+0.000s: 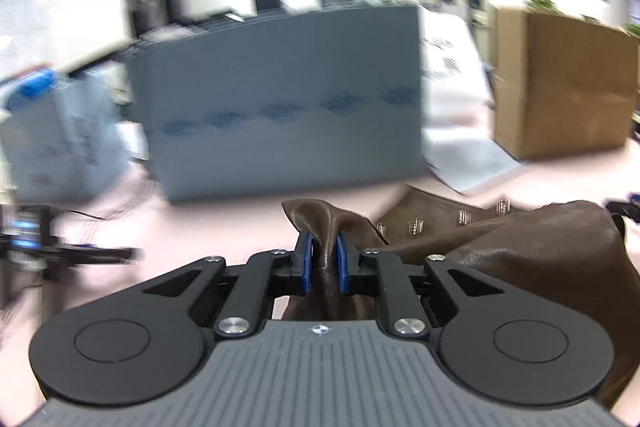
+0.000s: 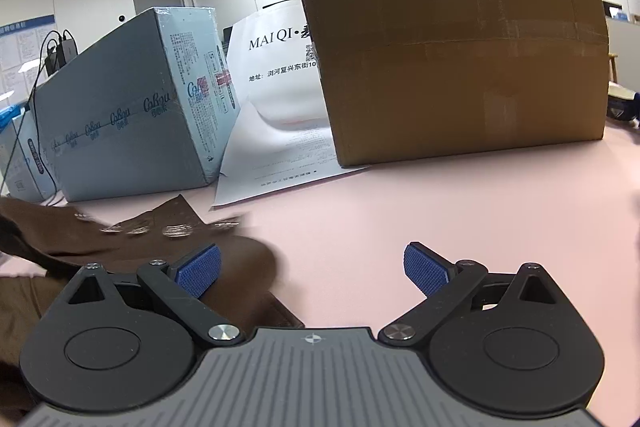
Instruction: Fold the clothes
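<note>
The brown garment (image 1: pixel 520 251) lay on the pink worktop (image 2: pixel 440 195), a smooth, leather-like piece with a soft sheen and a row of small metal studs (image 1: pixel 416 225) across a flat panel. One bunched fold of it stood up between the blue pads of the left gripper (image 1: pixel 323 259), which was pinched narrowly shut on that fold; the cloth puckered into a ridge just above the pads. From that pinch the rest of the garment ran off toward the right of the left wrist view, draped in broad, limp folds rather than lying flat.

In the right wrist view the same garment (image 2: pixel 132 239) lay to the left and below, its studded panel stretching away toward the far left, so its long run seemed to be roughly side to side across the worktop. The right gripper (image 2: pixel 312 269) stood wide, with nothing between its ribbed blue pads; its left pad hung over the garment's near edge, its right pad over bare worktop. The left hand was therefore the one with hold of the cloth, and the right would have had to reach leftward to take an edge.

Beyond the garment stood a grey-blue carton (image 2: pixel 132 99), a white printed bag (image 2: pixel 280 75) and a big taped cardboard box (image 2: pixel 460 47).
</note>
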Demonstrator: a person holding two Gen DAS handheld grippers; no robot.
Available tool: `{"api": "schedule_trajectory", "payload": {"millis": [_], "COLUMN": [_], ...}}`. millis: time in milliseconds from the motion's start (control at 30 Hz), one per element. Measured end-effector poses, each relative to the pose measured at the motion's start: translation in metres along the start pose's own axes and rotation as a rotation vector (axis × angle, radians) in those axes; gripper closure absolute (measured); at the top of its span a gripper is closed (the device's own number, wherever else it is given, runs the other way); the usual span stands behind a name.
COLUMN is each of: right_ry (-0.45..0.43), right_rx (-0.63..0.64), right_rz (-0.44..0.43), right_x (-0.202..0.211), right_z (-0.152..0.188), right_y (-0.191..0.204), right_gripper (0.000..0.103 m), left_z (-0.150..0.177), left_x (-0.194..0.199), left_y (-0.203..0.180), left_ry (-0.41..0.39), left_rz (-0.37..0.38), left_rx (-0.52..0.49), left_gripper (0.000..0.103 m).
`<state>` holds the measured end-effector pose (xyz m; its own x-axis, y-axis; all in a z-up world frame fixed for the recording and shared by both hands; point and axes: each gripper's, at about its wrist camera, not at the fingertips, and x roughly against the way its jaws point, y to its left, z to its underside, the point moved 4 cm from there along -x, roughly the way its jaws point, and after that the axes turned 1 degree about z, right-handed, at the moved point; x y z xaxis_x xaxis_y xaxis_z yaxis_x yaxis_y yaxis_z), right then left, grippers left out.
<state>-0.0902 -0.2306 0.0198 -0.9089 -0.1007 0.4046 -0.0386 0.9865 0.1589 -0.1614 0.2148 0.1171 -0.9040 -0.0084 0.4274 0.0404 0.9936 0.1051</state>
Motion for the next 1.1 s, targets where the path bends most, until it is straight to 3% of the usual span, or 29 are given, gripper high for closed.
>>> {"api": "schedule_trajectory", "payload": {"millis": [133, 267, 367, 467, 533, 567, 633, 667, 700, 733, 800, 933, 1067, 1100], "right_ry": [0.021, 0.096, 0.203, 0.226, 0.228, 0.222, 0.210, 0.208, 0.212, 0.216, 0.207, 0.156, 0.077, 0.051], "right_rx": [0.008, 0.014, -0.020, 0.035, 0.113, 0.164, 0.223, 0.220, 0.196, 0.174, 0.185, 0.204, 0.213, 0.221], "right_rz": [0.010, -0.016, -0.120, -0.144, -0.154, -0.121, -0.093, -0.110, -0.137, -0.161, -0.152, -0.120, -0.096, -0.085], "right_x": [-0.005, -0.017, -0.029, -0.032, -0.031, -0.031, -0.030, -0.029, -0.029, -0.029, -0.029, -0.029, -0.028, -0.030], "right_z": [0.002, 0.010, 0.018, 0.021, 0.025, 0.028, 0.029, 0.029, 0.029, 0.029, 0.029, 0.022, 0.002, -0.006], "right_y": [0.000, 0.003, 0.008, 0.022, 0.037, 0.043, 0.051, 0.052, 0.052, 0.053, 0.056, 0.061, 0.064, 0.066], "right_gripper": [0.004, 0.004, 0.004, 0.007, 0.022, 0.034, 0.059, 0.083, 0.089, 0.090, 0.095, 0.096, 0.096, 0.096], "left_z": [0.016, 0.040, 0.050, 0.054, 0.057, 0.058, 0.058, 0.057, 0.055, 0.053, 0.050, 0.046, 0.055, 0.058], "left_x": [0.019, 0.026, 0.030, 0.028, 0.024, 0.023, 0.021, 0.019, 0.017, 0.014, 0.012, 0.003, -0.017, -0.023], "left_y": [0.044, 0.070, 0.080, 0.082, 0.077, 0.072, 0.058, 0.054, 0.045, 0.035, 0.014, -0.035, -0.075, -0.083], "left_ry": [0.002, 0.047, 0.053, 0.043, 0.042, 0.039, 0.031, 0.026, 0.014, 0.000, -0.013, -0.005, 0.051, 0.074], "left_rz": [-0.092, -0.146, -0.137, -0.079, -0.034, -0.001, 0.077, 0.100, 0.135, 0.176, 0.251, 0.406, 0.467, 0.475], "left_rx": [0.088, 0.132, 0.147, 0.146, 0.122, 0.111, 0.098, 0.093, 0.081, 0.065, 0.029, -0.064, -0.145, -0.157], "left_gripper": [0.093, 0.098, 0.102, 0.102, 0.100, 0.098, 0.074, 0.065, 0.051, 0.043, 0.041, 0.029, 0.029, 0.036]}}
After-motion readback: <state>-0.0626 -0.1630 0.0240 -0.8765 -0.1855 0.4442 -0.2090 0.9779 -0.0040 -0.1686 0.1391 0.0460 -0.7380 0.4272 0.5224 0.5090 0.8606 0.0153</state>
